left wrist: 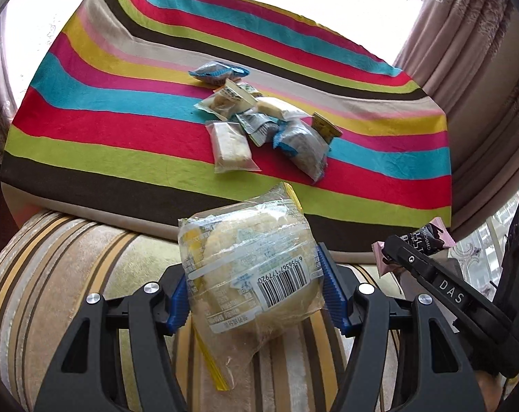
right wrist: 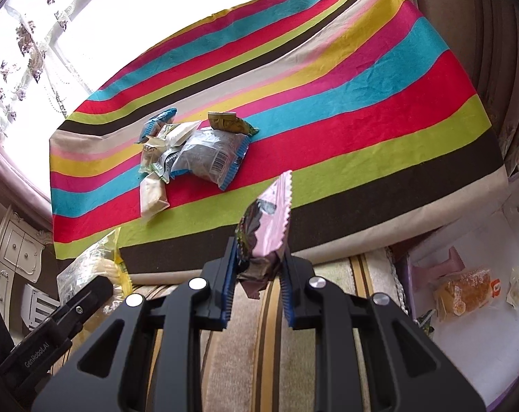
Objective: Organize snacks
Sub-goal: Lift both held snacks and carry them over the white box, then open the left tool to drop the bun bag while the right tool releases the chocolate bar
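Observation:
My left gripper [left wrist: 252, 295] is shut on a clear-wrapped pale bun packet [left wrist: 249, 264], held above a striped sofa cushion. My right gripper [right wrist: 257, 274] is shut on a pink chocolate snack packet [right wrist: 266, 230]; that packet also shows at the right of the left wrist view [left wrist: 427, 237]. A pile of several snack packets [left wrist: 259, 123] lies mid-table on the striped cloth; it also shows in the right wrist view [right wrist: 194, 151]. The bun packet shows at the lower left of the right wrist view [right wrist: 94, 264].
The table wears a multicoloured striped cloth [left wrist: 122, 103]. A white container [right wrist: 482, 309] at lower right holds an orange cake packet [right wrist: 465, 292] and a small white packet [right wrist: 518, 290]. Curtains [left wrist: 465, 51] hang at the right. A white cabinet [right wrist: 15, 243] stands at the left.

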